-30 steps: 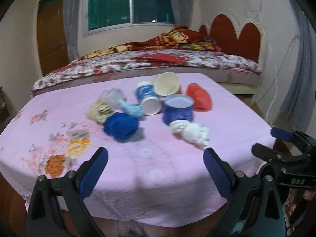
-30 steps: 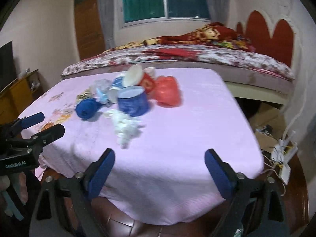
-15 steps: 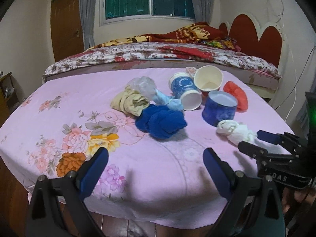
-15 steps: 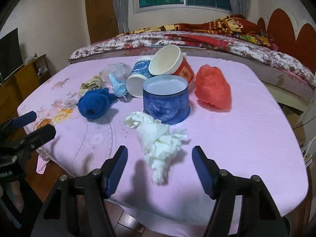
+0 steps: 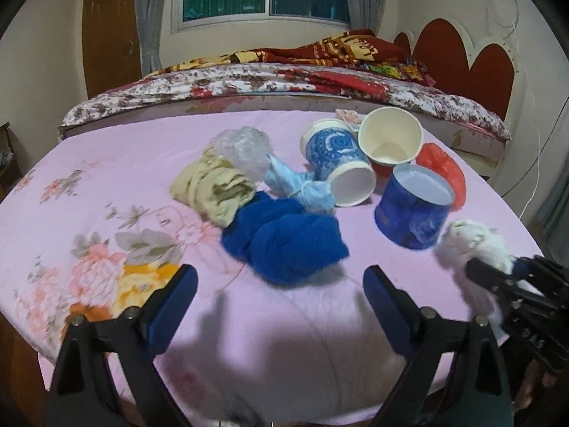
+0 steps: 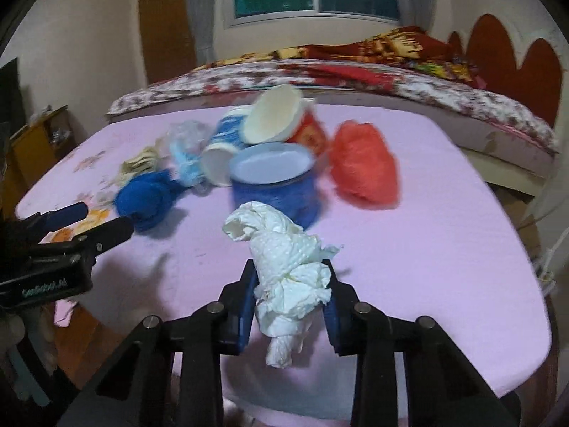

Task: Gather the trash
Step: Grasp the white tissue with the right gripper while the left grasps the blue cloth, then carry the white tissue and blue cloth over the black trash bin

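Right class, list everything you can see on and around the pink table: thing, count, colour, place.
Paper wad: one, white, near edge, between right gripper pads.
Tub: one, dark blue, upright, centre-right.
Paper cups: two tipped over, blue-patterned and red, behind the tub.
Plastic bags: red at right, clear at left.
Cloths: dark blue, beige, light blue, centre-left.
Table: pink floral cloth.
Bed: behind.
Left gripper: open, empty.
Right gripper: closing on the wad.

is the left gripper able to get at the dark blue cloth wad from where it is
Probably yes: the left gripper is open, and the dark blue cloth wad lies just ahead of its fingertips with only bare pink sheet between.
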Available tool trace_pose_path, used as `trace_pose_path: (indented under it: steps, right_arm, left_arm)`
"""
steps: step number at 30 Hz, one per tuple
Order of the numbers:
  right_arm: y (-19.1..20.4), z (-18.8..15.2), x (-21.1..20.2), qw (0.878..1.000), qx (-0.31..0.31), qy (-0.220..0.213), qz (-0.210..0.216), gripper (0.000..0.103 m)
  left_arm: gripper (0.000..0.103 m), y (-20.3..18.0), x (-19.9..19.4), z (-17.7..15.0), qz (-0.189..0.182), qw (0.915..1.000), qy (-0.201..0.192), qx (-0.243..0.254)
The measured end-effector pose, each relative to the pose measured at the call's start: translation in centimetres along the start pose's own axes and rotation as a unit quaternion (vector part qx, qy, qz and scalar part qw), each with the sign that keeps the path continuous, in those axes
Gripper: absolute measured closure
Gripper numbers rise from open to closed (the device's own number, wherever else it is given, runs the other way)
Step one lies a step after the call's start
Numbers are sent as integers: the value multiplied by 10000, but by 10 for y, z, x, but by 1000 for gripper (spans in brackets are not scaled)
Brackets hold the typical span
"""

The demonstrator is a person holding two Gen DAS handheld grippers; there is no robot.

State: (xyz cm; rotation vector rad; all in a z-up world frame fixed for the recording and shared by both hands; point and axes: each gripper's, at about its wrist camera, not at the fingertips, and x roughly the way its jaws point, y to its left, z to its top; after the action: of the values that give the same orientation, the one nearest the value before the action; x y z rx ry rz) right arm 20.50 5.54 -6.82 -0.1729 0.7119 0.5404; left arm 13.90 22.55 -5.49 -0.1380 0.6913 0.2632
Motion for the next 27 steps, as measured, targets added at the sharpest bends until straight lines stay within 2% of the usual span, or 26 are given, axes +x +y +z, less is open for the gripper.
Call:
trace_pose_path:
  steps: [4, 7, 10, 11, 12, 14, 27]
  right_arm:
    - [-25, 10, 7, 9988, 448, 58, -176, 67]
    - [-32, 14, 14, 9982, 533, 111, -240, 67]
    - [-37, 16, 20, 9978, 591, 161, -244, 67]
    - [-37, 16, 20, 9978, 595, 170, -242, 67]
    - [-38, 16, 21, 9978, 594, 183, -239, 67]
    - [-37, 14, 21, 9978, 578, 186, -249, 67]
    - [-47, 3, -13, 9978, 570, 75, -342, 67]
  left_arm:
    - [15, -3, 20, 10, -21, 9999, 136, -21]
    - [19, -2, 32, 17, -26, 9997, 254, -38]
    - [31, -2, 41, 19, -48, 9992, 391, -53]
    - [41, 0, 42, 19, -119, 9990, 434, -77]
    - [47, 0, 42, 18, -143, 9988, 449, -92]
    - [53, 2, 36, 17, -175, 9991, 381, -99]
    - [54, -9, -15, 5, -297, 9995, 79, -49]
